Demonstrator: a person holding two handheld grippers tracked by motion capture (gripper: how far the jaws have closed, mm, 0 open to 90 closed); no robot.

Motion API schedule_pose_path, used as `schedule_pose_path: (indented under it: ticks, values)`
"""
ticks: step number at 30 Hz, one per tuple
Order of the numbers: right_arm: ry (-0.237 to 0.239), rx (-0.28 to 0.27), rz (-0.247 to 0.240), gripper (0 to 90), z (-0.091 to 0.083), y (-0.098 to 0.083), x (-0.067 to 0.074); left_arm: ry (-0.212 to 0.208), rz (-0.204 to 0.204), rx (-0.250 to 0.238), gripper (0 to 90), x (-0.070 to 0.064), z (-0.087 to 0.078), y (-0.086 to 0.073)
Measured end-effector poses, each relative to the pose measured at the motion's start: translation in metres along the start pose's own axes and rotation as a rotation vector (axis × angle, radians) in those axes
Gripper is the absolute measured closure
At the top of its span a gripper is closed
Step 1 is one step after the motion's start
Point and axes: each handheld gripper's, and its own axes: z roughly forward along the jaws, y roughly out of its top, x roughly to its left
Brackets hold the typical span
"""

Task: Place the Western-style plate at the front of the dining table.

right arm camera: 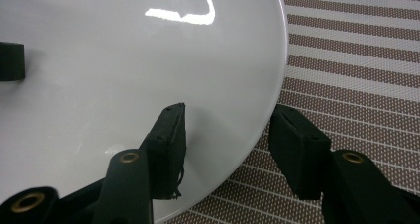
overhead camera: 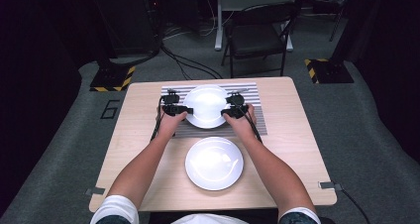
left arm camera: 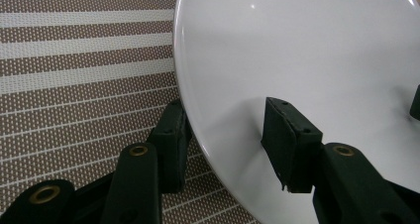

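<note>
Wooden table (overhead camera: 292,149), pale top, set lengthwise away from the person. Striped mat (overhead camera: 257,122) laid along the far edge, centred. On the mat, the far plate (overhead camera: 207,102), white and bare, near side tilted off the weave in the gripper views, rim lifted over the stripes. Second plate (overhead camera: 214,163) flat on bare wood nearer the front edge, central, well clear of both hands. Left gripper (overhead camera: 182,109) at the far plate's left rim: one jaw over the white face, the other under the rim above the mat, rim between them, pinching the plate. Right gripper (overhead camera: 229,111) mirrored at the right rim, one jaw on the glossy top, the other outside and below, clamping the same plate. Forearms in from the front edge, passing either side of the near plate.
</note>
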Motion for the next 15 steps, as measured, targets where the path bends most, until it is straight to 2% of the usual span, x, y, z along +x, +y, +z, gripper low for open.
schedule_pose_path:
  ticks: [4,15]
  values:
    - [0.002,0.01,0.017,48.6,0.003,-0.001,0.0,-0.001,-0.005,-0.001,53.5,0.002,0.002,0.0]
    - [0.003,0.023,0.023,48.6,0.012,-0.002,0.001,0.014,-0.012,0.011,53.5,0.006,0.008,0.0]
